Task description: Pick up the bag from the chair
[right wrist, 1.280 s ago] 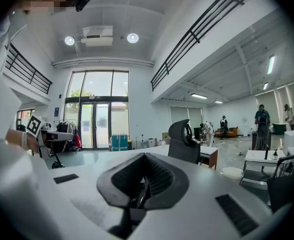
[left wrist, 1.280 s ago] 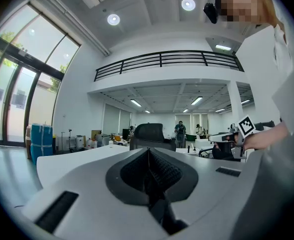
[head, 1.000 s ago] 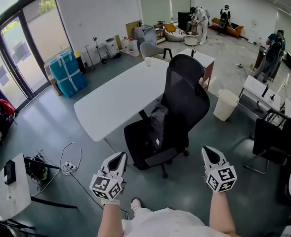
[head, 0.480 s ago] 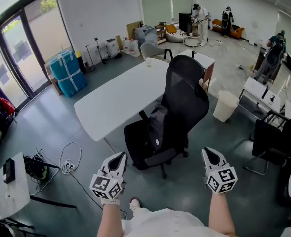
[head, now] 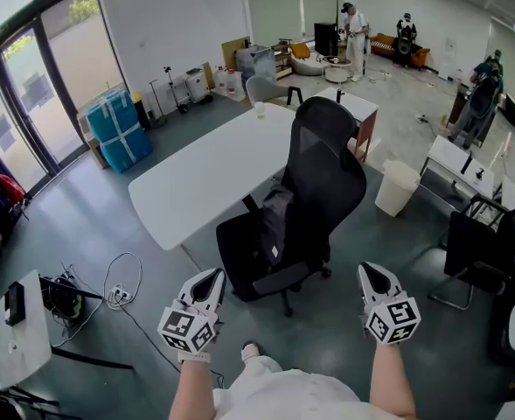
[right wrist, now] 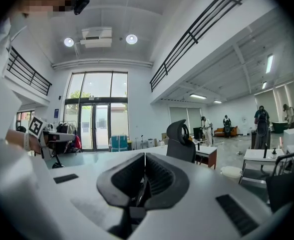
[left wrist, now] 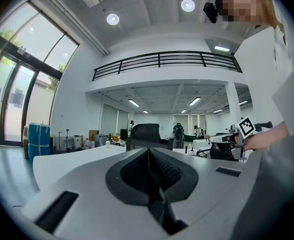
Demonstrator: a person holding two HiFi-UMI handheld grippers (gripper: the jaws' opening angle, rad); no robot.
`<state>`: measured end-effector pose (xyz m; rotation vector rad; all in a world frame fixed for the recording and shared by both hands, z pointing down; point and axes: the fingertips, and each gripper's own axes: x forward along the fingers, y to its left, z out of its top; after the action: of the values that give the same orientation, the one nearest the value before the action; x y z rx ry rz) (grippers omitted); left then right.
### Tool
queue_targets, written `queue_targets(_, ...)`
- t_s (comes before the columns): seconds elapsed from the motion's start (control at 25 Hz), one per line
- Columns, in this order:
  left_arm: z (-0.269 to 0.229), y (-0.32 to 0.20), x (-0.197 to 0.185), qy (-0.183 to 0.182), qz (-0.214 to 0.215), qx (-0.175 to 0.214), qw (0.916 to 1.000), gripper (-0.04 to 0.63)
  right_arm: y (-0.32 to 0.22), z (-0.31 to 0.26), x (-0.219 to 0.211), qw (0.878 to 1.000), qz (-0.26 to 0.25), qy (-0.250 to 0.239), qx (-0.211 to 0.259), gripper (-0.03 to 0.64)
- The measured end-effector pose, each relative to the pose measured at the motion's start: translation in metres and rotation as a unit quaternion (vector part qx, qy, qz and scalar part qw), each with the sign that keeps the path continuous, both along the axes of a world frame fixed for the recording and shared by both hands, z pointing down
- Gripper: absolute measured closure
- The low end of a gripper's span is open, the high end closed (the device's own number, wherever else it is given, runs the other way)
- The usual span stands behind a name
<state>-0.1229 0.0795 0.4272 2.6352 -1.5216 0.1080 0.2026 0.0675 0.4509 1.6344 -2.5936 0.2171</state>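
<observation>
A black office chair (head: 314,178) stands beside the white table (head: 205,169) in the head view, its back toward the right. A dark bag (head: 273,226) leans upright on its seat against the backrest. My left gripper (head: 211,280) is held low in front of the chair, shut and empty, short of the seat. My right gripper (head: 371,274) hangs to the right of the chair's base, also shut and empty. In the left gripper view the chair's backrest (left wrist: 147,134) shows just above the shut jaws. The chair (right wrist: 179,141) stands right of the jaws in the right gripper view.
A white bin (head: 397,186) stands right of the chair, and another black chair (head: 484,252) further right. Cables (head: 121,291) lie on the floor at left near a small white desk (head: 17,344). Blue wrapped boxes (head: 117,129) sit by the windows. People stand at the far end.
The view has shifted slightly; the chair and table sit a little further left in the picture. My foot has moved forward below. Both grippers stay where they were, shut.
</observation>
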Motion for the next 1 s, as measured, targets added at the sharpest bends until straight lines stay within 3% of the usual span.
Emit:
queue_targets(0.56,0.012,-0.058,0.009,0.015,0.024,-0.002,0.9996,0.571,-0.037,0.002,0.010,1.000,0.017,0.009,-0.002,0.597)
queue_targets(1.0,0.029,-0.169,-0.017,0.028,0.042,-0.013,0.9986,0.571,-0.130,0.020,-0.029,0.999,0.017,0.019,-0.024,0.597)
